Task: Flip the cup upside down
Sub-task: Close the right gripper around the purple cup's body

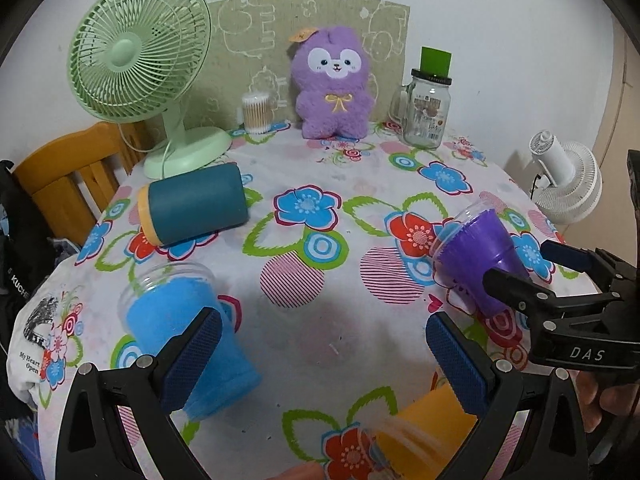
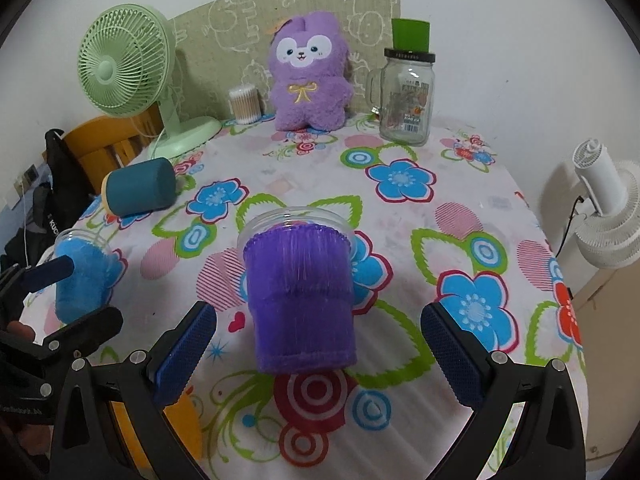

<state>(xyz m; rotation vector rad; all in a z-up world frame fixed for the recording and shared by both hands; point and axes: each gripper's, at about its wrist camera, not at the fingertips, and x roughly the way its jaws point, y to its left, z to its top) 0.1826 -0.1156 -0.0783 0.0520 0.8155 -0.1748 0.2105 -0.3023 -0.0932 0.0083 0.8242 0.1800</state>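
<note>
A purple cup (image 2: 300, 300) lies on its side on the flowered tablecloth, clear rim pointing away. My right gripper (image 2: 320, 356) is open, its blue pads on either side of the cup's base, not touching. The purple cup also shows in the left wrist view (image 1: 476, 260) with the right gripper's fingers (image 1: 516, 292) around it. My left gripper (image 1: 324, 360) is open and empty above the cloth. A blue cup (image 1: 188, 340) lies on its side by its left pad. An orange cup (image 1: 424, 436) lies on its side under its right pad.
A dark teal tumbler (image 1: 192, 204) lies on its side at the left. A green fan (image 1: 140, 60), cotton swabs (image 1: 256, 112), a purple plush (image 1: 332, 84) and a glass jar (image 1: 428, 112) stand at the back. A white fan (image 1: 568, 184) is off the right edge. A wooden chair (image 1: 68, 176) is at the left.
</note>
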